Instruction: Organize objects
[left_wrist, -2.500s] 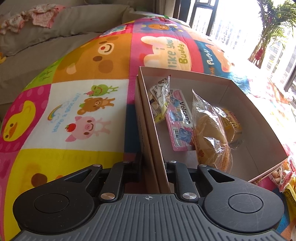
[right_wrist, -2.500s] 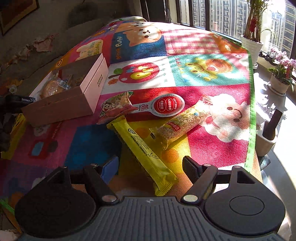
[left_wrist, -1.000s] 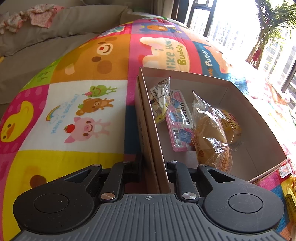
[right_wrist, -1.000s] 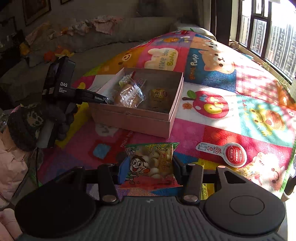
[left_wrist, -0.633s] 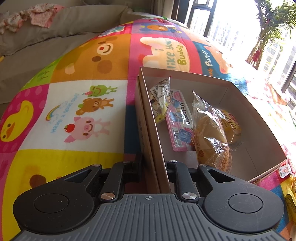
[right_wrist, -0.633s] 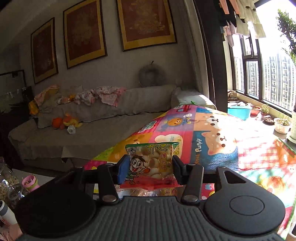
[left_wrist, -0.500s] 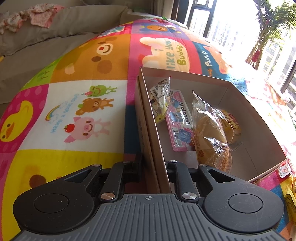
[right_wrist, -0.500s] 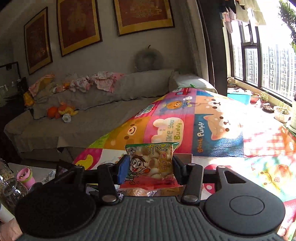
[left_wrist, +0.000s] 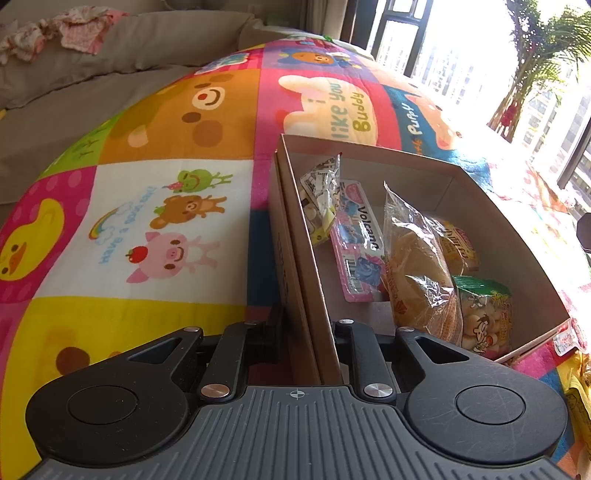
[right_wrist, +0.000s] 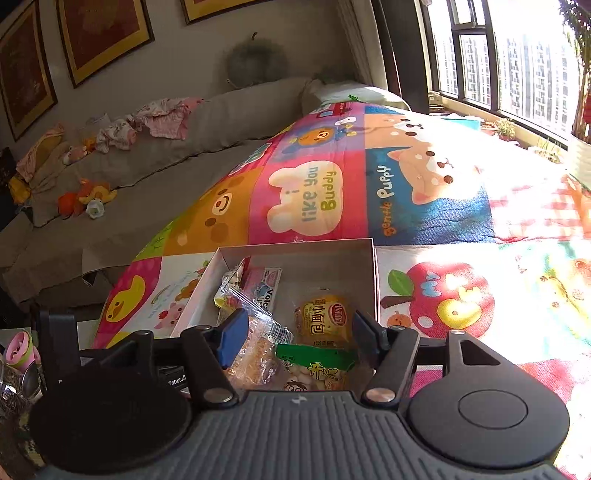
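A cardboard box (left_wrist: 491, 206) sits on a colourful mat and holds several snacks. My left gripper (left_wrist: 304, 325) is shut on the box's near left wall. The green cartoon snack bag (left_wrist: 484, 314) lies in the box's near corner beside a clear bread bag (left_wrist: 417, 266), a pink Volcano pack (left_wrist: 360, 243) and a yellow bun pack (left_wrist: 458, 243). My right gripper (right_wrist: 299, 332) is open and empty just above the box (right_wrist: 295, 251), with the green snack bag (right_wrist: 317, 365) lying loose below its fingers.
The patchwork cartoon mat (left_wrist: 147, 206) covers the surface. More snack packets (left_wrist: 576, 373) lie on the mat right of the box. A grey sofa (right_wrist: 155, 162) with toys and clothes stands behind. Windows (right_wrist: 517, 55) and plants are at the right.
My right gripper carried the green snack bag over the box, opened and let it go. The bag now lies in the box. The left gripper has not moved.
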